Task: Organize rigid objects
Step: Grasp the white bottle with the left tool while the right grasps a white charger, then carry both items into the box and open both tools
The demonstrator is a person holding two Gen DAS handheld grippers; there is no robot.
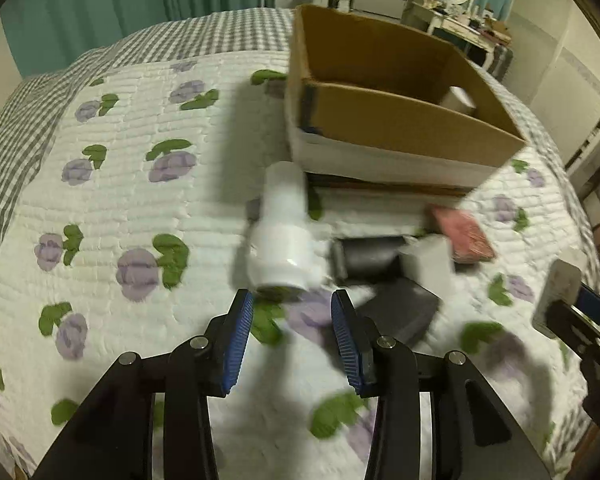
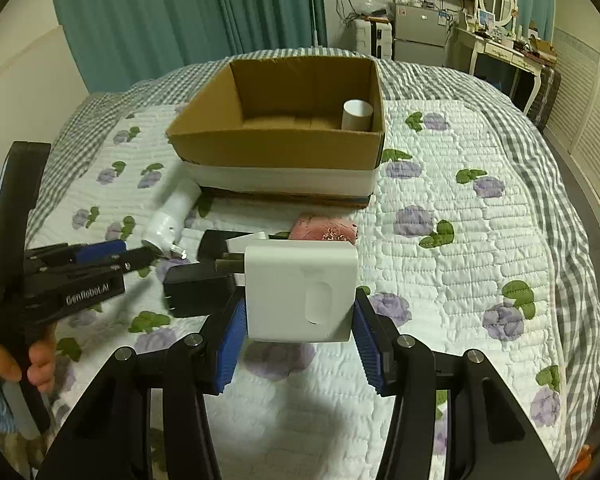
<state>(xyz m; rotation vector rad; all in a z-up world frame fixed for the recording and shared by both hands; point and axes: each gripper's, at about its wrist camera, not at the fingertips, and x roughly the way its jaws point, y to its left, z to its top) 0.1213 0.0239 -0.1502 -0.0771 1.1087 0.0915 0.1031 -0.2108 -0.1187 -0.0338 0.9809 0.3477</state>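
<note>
Right gripper (image 2: 298, 316): clamped on the white charger (image 2: 302, 294), pads pressed to both its sides, prongs poking left, lifted off the quilt (image 2: 460, 240).
Left gripper (image 1: 292, 316): jaws apart, nothing between them, poised just short of the white bottle (image 1: 282, 236).
Bottle: lying on the quilt, blurred, its far end close to the box's (image 2: 276, 148) near-left corner.
Box: open cardboard, far centre of the bed, one white cup (image 2: 357, 114) standing in its far-right corner.
Pile: black adapter (image 2: 198, 290) near-left of the charger, pink pouch (image 2: 326, 230) just beyond it, all in front of the box.
</note>
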